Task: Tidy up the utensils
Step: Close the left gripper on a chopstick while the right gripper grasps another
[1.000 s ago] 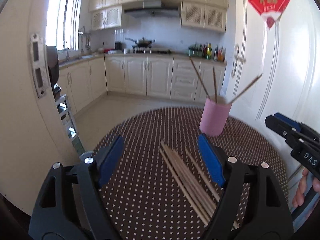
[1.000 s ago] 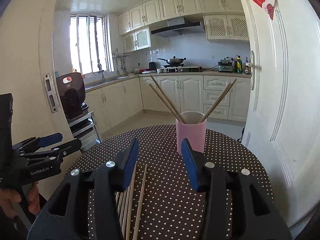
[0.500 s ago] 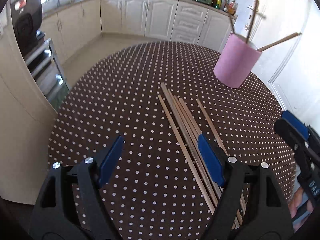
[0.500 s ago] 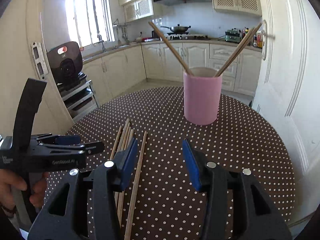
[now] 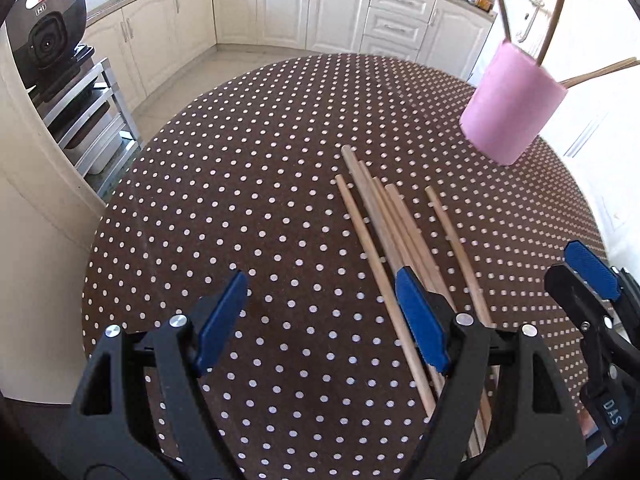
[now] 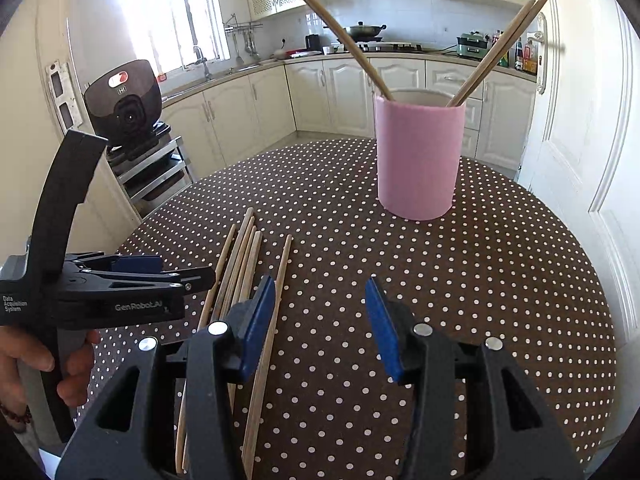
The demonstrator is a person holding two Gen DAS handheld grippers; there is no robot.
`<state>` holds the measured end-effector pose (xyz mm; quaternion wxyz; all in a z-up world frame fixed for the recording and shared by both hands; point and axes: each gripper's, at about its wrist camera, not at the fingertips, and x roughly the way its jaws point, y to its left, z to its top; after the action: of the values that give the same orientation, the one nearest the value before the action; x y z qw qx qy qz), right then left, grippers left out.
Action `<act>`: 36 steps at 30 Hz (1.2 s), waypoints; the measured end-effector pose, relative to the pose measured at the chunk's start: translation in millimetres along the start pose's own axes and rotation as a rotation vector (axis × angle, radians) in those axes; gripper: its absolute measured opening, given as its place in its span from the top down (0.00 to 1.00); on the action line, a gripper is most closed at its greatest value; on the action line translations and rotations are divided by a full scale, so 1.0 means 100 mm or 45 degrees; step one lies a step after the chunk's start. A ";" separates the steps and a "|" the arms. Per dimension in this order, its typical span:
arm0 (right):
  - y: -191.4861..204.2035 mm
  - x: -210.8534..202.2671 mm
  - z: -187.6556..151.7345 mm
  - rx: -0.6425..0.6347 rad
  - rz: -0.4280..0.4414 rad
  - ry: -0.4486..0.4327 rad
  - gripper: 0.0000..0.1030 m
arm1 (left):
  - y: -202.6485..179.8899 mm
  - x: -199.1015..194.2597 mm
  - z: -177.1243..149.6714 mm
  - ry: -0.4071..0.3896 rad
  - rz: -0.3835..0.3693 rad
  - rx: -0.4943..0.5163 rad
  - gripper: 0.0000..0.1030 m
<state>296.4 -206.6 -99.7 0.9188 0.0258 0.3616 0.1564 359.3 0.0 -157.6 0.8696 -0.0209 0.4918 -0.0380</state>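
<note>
Cream kitchen cabinets (image 6: 352, 92) back a round table under a brown, white-dotted cloth (image 5: 248, 184), and I am working both tools over it. Nearest me, my left gripper (image 5: 320, 312) hangs with its blue pads spread wide and nothing between them; its right-hand pad (image 5: 418, 320) sits over the bundle of loose wooden chopsticks (image 5: 380, 216). My right gripper (image 6: 320, 320) is about half open, gripping nothing, its left pad (image 6: 258, 324) just above the outermost loose stick (image 6: 280, 276). Those sticks lie flat, side by side, running away from me. Beyond them stands the pink cylindrical holder (image 6: 418, 160), upright, with three wooden chopsticks (image 6: 340, 36) leaning out of it, one to the left and two to the right. Compared with a second ago, both views tilt lower: the cloth fills more of each frame, the holder looms larger on the right camera, and the loose sticks reach up between and beside my pads.
</note>
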 end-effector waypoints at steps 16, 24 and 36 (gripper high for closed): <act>-0.06 0.28 0.13 0.078 0.041 0.192 0.57 | -0.09 0.08 0.04 -0.025 0.071 0.068 0.51; 0.13 0.51 0.25 -0.006 0.059 0.347 0.57 | 0.00 0.05 0.06 -0.010 0.030 0.082 0.71; 0.34 0.81 0.30 -0.125 -0.018 0.427 0.93 | -0.02 0.05 0.02 -0.030 0.033 0.080 0.71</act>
<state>363.4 -147.8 -124.7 0.8468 -0.0479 0.5019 0.1693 363.2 -2.3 -161.0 0.8761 0.0124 0.4801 -0.0419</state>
